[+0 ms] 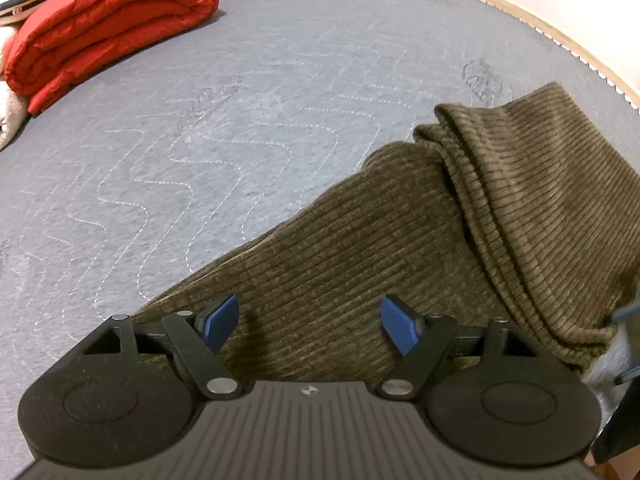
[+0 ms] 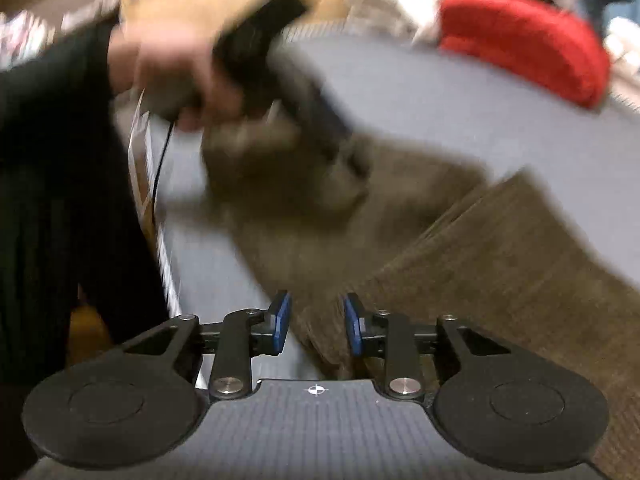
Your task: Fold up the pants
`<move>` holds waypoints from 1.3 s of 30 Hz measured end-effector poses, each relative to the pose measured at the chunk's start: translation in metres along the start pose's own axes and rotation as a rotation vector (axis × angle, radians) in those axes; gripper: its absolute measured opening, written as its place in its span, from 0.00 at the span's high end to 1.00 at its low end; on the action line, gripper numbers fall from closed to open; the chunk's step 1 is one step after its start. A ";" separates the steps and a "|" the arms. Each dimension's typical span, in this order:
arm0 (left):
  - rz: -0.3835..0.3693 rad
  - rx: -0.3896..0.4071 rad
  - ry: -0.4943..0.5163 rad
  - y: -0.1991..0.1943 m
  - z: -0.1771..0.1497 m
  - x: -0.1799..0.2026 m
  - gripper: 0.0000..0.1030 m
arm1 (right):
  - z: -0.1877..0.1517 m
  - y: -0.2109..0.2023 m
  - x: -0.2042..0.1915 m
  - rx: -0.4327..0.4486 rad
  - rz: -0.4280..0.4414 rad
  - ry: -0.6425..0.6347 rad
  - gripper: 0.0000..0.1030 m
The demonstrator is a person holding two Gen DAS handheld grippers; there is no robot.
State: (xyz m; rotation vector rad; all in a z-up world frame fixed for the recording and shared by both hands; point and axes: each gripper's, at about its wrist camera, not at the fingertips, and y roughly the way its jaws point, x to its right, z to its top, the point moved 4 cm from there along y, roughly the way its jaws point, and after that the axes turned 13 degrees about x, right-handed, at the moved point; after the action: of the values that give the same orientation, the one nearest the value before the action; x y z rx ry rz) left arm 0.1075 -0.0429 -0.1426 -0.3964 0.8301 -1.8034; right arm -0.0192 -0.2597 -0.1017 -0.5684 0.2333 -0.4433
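Note:
Olive-brown corduroy pants (image 1: 400, 240) lie on a grey quilted mattress (image 1: 200, 140), with a folded layer on top at the right. My left gripper (image 1: 310, 326) is open, its blue pads wide apart just above the pants fabric, holding nothing. My right gripper (image 2: 316, 324) is open with a smaller gap, and the edge of the pants (image 2: 480, 264) lies between and beyond its pads. The right wrist view is blurred by motion. It shows a hand holding the left gripper (image 2: 328, 136) over the pants at the upper left.
A folded red quilt (image 1: 108, 28) lies at the mattress's far left, also in the right wrist view (image 2: 524, 44). The mattress's piped edge (image 1: 520, 12) curves along the far right. A person in black (image 2: 60, 200) stands at the left.

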 end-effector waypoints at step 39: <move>-0.172 0.200 -0.169 0.003 0.061 0.077 0.46 | -0.092 -0.122 0.147 0.017 -0.747 0.886 0.69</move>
State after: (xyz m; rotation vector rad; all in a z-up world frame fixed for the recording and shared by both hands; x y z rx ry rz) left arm 0.1177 -0.1351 -0.1112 -0.4944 0.5054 -1.9605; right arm 0.0386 -0.4629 -0.1215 -0.3951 0.8713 -1.4195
